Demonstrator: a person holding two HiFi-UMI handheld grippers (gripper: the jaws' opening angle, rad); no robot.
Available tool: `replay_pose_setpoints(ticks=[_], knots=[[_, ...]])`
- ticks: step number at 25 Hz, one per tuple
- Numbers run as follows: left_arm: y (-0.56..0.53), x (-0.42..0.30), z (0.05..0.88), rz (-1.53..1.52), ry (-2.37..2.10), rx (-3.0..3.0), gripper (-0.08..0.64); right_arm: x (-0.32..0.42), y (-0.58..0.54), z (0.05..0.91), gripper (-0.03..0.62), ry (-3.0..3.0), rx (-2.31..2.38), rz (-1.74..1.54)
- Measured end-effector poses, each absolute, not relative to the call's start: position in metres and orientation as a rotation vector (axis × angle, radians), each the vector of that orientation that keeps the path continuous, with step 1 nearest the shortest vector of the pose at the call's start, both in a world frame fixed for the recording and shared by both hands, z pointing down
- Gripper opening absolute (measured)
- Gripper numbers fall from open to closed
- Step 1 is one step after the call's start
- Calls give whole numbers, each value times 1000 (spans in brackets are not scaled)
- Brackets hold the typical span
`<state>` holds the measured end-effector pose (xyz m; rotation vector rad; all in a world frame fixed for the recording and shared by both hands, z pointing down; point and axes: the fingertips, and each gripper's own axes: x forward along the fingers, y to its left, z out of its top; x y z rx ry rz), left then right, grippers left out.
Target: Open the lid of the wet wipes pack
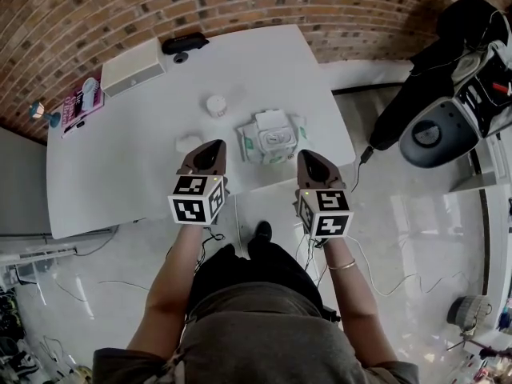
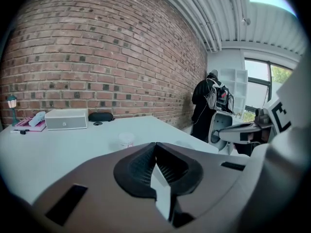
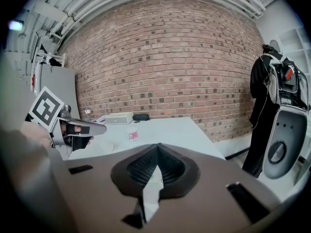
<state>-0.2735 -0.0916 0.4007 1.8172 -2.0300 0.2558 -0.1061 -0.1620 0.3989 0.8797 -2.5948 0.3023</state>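
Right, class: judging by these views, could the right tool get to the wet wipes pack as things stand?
Probably yes. The right tool hovers close beside the wet wipes pack and nothing stands between them, though its jaws are shut.

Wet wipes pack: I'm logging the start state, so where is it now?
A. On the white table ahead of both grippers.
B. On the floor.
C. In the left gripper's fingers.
A: the wet wipes pack lies on the white table, beyond the left gripper and right gripper, both shut and empty.
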Motion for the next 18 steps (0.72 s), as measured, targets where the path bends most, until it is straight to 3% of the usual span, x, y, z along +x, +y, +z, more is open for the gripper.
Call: replay_pose_setpoints(ticks=[18], knots=[[-91, -260, 405, 197, -1991, 1811, 23, -98, -163, 410, 3, -2590, 841, 287]])
